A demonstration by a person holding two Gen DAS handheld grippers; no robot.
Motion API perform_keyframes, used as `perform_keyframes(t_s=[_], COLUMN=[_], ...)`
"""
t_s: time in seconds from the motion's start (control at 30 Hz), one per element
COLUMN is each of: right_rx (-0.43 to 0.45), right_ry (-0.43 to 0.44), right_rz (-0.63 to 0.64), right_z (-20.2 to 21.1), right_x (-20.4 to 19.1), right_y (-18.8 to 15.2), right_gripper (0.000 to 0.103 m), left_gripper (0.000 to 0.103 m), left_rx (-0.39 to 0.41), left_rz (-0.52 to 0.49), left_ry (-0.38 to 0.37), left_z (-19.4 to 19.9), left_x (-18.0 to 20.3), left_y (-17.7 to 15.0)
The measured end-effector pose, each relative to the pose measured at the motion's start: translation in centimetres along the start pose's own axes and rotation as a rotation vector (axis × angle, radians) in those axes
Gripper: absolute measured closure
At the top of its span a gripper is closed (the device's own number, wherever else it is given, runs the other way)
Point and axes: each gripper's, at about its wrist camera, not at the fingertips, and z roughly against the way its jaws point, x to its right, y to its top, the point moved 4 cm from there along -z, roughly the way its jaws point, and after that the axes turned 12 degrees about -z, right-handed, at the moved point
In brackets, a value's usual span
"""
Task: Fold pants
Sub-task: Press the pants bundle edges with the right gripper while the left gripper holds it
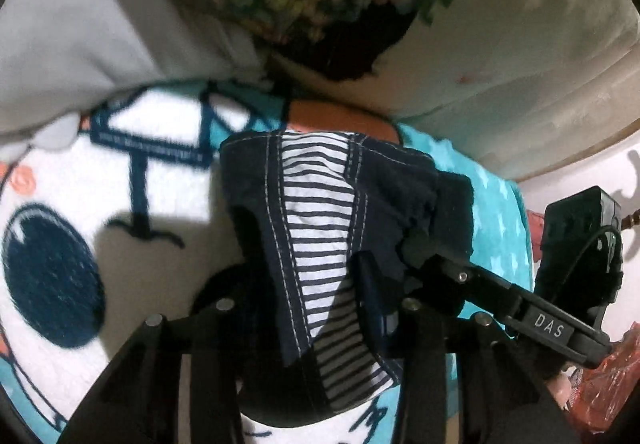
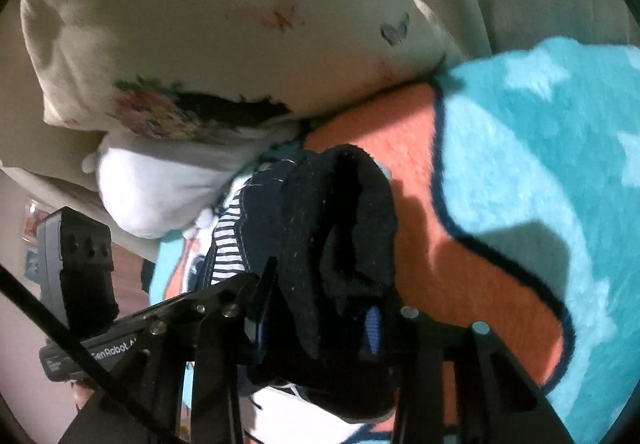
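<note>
The pants [image 1: 316,228] are small, dark navy with white stitching and a striped white-and-navy panel. They hang bunched above the cartoon blanket. My left gripper [image 1: 320,324] is shut on the pants, with the cloth draped between its fingers. My right gripper [image 1: 404,244] reaches in from the right of the left wrist view and pinches the pants' dark edge. In the right wrist view my right gripper [image 2: 320,308] is shut on the bunched dark cloth [image 2: 340,228], and the left gripper [image 2: 256,280] holds the striped part beside it.
A turquoise, orange and white cartoon blanket [image 1: 72,203] covers the bed; it also shows in the right wrist view [image 2: 540,163]. Cream pillows with floral print [image 1: 500,55] lie behind. A white pillow [image 2: 160,187] sits at left. Red plastic [image 1: 612,376] is off the bed's right side.
</note>
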Motion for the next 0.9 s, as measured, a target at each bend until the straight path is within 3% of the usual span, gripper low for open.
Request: perform_keyframes(t_s=[0.17, 0.23, 0.33, 0.43, 0.5, 0.6, 0.73, 0.9], right_rx=[-0.013, -0.024, -0.025, 0.05, 0.145, 0.191, 0.127, 0.047], right_ry=[-0.027, -0.071, -0.089, -0.1, -0.094, -0.047, 0.021, -0.049], right_rz=[-0.006, 0.004, -0.015, -0.008, 0.011, 0.037, 0.027, -0.055], right_z=[-1.0, -1.9, -1.7, 0.7, 3.4, 4.8, 2.3, -1.6], right_x=[0.7, 1.4, 2.2, 1.6, 0.4, -1.5, -2.8, 0.6], right_y=[0.1, -0.2, -0.4, 0.0, 0.4, 1.3, 2.4, 2.3], right_gripper=[0.06, 0.055, 0.046, 0.046, 0.046, 0.046, 0.046, 0.049], left_gripper=[0.059, 0.042, 0.038, 0.038, 0.038, 0.038, 0.038, 0.038], left_rx=[-0.036, -0.073, -0.075, -0.024, 0.008, 0.048, -0.013, -0.068], left_rz=[-0.022, -0.022, 0.028, 0.043, 0.055, 0.075, 0.049, -0.001], left_ry=[0.084, 0.136, 0.122, 0.154, 0.175, 0.155, 0.159, 0.167], left_z=[-1.5, -2.8, -2.5, 0.1, 1.6, 2.5, 0.7, -1.3], left_x=[-0.2, -0.5, -0.9, -0.6, -0.5, 0.2, 0.5, 1.0], left_y=[0.4, -0.1, -0.5, -0.8, -1.2, -2.0, -3.1, -4.1])
